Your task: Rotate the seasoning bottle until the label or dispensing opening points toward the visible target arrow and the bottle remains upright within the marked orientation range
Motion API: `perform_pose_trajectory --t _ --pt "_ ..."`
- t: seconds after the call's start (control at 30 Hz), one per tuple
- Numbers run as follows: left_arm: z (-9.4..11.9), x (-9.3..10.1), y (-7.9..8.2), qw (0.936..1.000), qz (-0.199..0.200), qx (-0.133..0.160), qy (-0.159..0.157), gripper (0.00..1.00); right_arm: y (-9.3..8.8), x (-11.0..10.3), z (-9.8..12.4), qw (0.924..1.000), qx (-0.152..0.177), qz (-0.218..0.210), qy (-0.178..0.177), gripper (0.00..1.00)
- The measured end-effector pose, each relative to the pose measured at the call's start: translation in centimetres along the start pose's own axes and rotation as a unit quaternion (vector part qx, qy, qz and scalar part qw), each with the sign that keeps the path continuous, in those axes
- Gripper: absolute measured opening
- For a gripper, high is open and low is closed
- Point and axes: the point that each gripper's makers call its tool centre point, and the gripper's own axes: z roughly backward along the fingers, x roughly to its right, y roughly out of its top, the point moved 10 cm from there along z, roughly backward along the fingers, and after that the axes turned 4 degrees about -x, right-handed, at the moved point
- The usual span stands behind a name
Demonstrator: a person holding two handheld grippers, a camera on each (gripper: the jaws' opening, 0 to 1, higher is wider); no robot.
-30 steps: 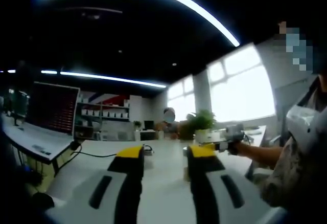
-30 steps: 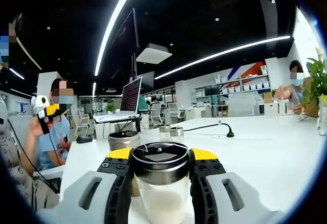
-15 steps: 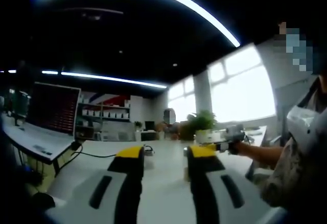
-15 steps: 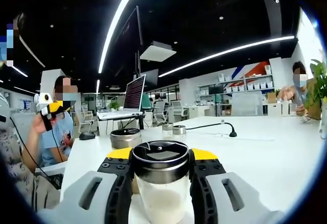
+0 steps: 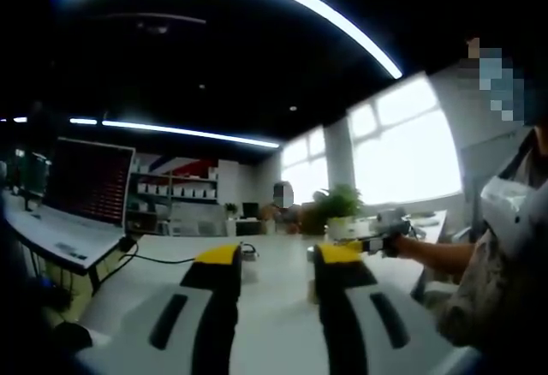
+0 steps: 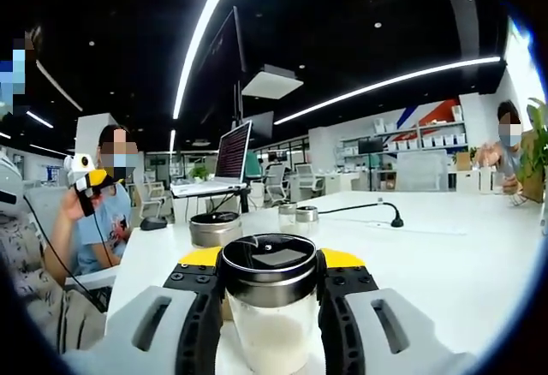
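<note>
The right claw stays clamped on the seasoning bottle, jaws pressed to both sides of its dark lid, the jar upright with white powder below, over the white desk. Over the last second the laptop and steel tins behind have slid rightward, suggesting the bottle is being turned; no target arrow can be seen, so the remaining turn is unclear. The left claw hangs apart and empty above the desk, with the right claw in the distance.
</note>
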Motion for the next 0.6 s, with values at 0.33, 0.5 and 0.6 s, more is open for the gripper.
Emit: perform_pose_trajectory --t 0.33,0.5,0.6 --pt "-0.09 -0.20 -0.06 1.0000 0.001 -0.003 -0.001 0.35 -0.14 -0.11 -0.05 0.9999 0.004 -0.002 0.013 0.41" --pt "-0.09 -0.31 -0.12 1.0000 0.001 -0.004 -0.002 0.35 -0.09 0.13 -0.10 0.9998 0.000 -0.002 0.020 0.41" --pt "-0.12 -0.32 -0.16 1.0000 0.001 -0.005 -0.002 0.35 -0.07 0.15 -0.09 0.9997 -0.002 -0.001 0.024 0.41"
